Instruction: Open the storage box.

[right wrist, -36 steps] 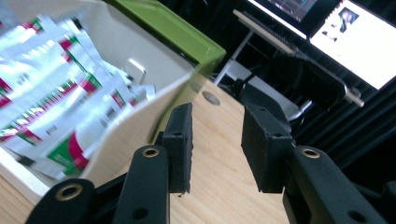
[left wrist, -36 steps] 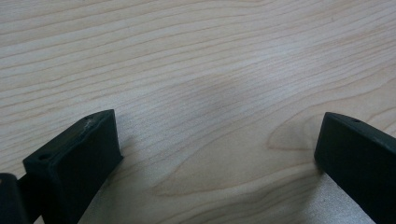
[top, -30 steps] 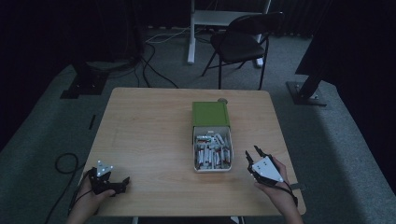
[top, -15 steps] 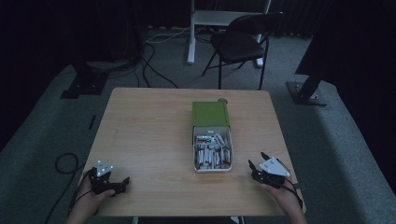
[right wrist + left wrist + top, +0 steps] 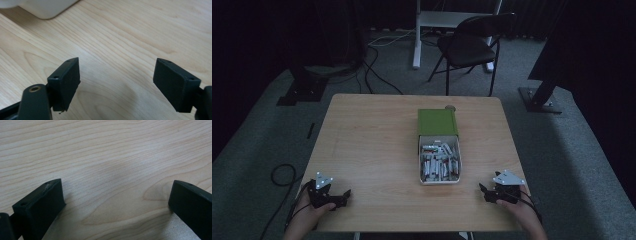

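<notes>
Table [image 5: 377,145]: pale wood, dark room behind.
Box [image 5: 439,172]: white, full of small metal parts, centre, green lid [image 5: 437,122] at far end.
Left gripper [image 5: 346,193]: near left corner, released, empty.
Right gripper [image 5: 482,191]: near right, just opening, empty.

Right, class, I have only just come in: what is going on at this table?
A person sits at a wooden table with tongs in each hand. The left tongs and the right tongs both rest near the front edge, open and empty; the right jaws have just been opening. Between them, further in, stands a white tray of small metal pieces with a green lid at its far end. Nothing is being handled.
</notes>
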Demonstrator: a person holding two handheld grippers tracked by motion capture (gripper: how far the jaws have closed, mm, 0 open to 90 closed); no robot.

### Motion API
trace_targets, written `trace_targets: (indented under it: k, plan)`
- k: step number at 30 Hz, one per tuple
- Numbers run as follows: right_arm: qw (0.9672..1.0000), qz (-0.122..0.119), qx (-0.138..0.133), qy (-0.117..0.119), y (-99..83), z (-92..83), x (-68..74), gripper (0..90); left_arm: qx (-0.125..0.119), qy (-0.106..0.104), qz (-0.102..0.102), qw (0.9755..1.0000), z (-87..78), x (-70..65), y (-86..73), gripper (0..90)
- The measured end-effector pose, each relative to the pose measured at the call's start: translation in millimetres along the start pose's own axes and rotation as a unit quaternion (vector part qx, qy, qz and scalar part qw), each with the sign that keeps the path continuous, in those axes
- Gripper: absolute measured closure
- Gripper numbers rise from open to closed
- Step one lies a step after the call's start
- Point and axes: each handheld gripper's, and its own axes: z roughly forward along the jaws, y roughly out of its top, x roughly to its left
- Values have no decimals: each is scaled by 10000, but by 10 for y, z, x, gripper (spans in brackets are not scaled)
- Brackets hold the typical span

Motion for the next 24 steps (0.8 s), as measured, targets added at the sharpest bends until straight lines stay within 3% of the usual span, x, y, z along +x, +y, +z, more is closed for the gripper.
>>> trace_targets:
  k: [4, 11, 14, 21, 24]
  plan:
    - [9998, 69, 158, 85, -48, 24, -58, 185, 2, 1, 0, 10000, 0, 0, 0, 7]
    - [9980, 472, 254, 339, -137, 35, -159, 178, 2, 6, -5, 10000, 0, -1, 1, 7]
    - [9977, 518, 242, 351, -157, 40, -192, 139, 3, 6, -5, 10000, 0, -1, 1, 7]
    - [9949, 738, 302, 618, -159, 75, -263, 144, 3, 5, -2, 10000, -1, -2, 1, 8]
    - [9951, 687, 323, 627, -154, 82, -258, 132, 6, 2, -2, 10000, -1, -2, 1, 8]
